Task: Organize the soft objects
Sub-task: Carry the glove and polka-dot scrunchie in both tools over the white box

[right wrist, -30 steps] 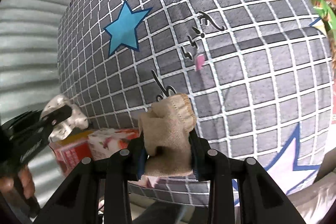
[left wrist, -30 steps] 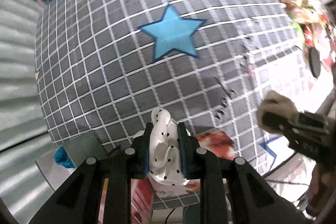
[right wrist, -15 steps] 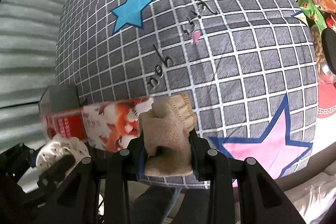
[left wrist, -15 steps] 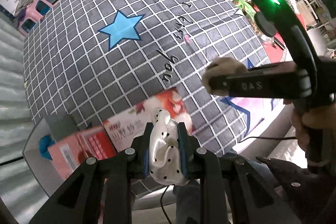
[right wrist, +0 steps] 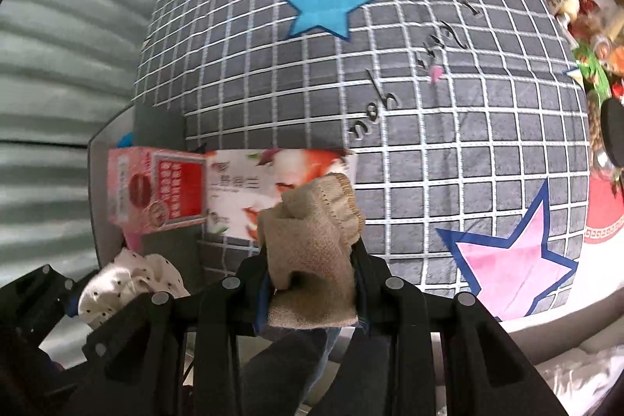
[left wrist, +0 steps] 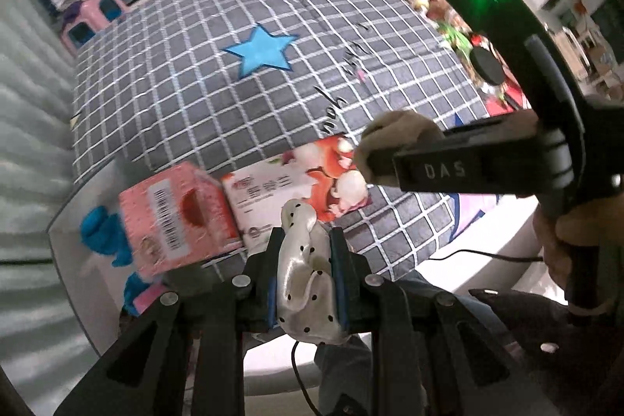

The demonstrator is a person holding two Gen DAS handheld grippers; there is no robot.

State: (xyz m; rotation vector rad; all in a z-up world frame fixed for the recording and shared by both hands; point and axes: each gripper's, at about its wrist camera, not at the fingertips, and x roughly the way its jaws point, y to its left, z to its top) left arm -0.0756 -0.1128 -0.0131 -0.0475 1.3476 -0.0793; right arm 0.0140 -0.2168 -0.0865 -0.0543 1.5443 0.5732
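The left tool (left wrist: 306, 275) is clamped on one white dotted satin scrunchie (left wrist: 304, 283), the right tool (right wrist: 312, 283) on one tan knitted cloth (right wrist: 312, 252); both hang above the near edge of the checked table (right wrist: 429, 104), probably carried for sorting beside the two cartons (right wrist: 218, 190).

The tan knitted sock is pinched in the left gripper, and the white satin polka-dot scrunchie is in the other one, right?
Not quite: the right wrist view shows the tan knitted sock in the right gripper. The white satin polka-dot scrunchie is in the left gripper.
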